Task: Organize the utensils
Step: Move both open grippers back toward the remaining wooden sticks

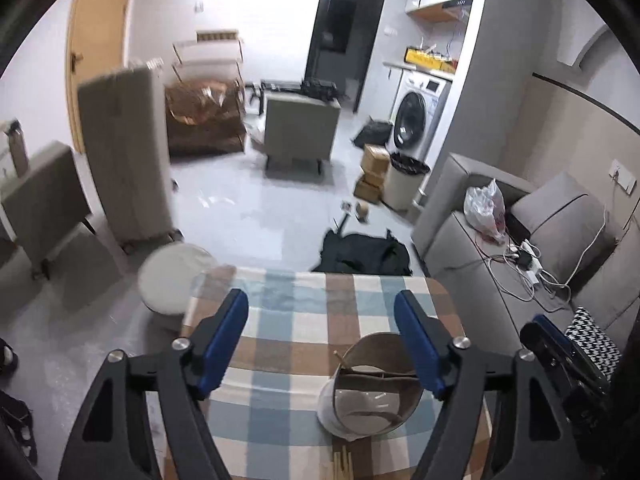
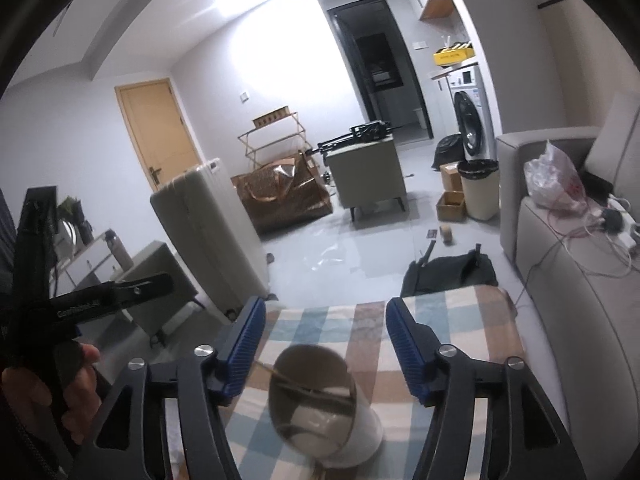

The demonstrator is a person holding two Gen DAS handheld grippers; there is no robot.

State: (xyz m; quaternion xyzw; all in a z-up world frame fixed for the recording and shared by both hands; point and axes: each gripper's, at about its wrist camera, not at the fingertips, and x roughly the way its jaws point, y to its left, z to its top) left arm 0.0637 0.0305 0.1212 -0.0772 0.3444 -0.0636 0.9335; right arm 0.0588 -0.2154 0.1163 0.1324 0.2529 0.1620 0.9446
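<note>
Both grippers, left gripper (image 1: 322, 318) and right gripper (image 2: 326, 326), gape empty above the utensil cup (image 2: 324, 408) on the checkered tablecloth (image 2: 452, 320); chopsticks (image 1: 342, 466) lie beside it. We approach low, pinch mid-shaft.

Each gripper is built of matte black plastic arms with triangular cut-outs, hinged on round silver screw heads. The left gripper (image 1: 322, 312) carries two long blue pads (image 1: 224, 344) on the inner faces of its fingers. The right gripper (image 2: 326, 320) has the same blue pads (image 2: 244, 348), finely ribbed across their faces. In the right wrist view, the left gripper's black body bears pale lettering, too blurred to read, above the person's hand (image 2: 60, 392).
</note>
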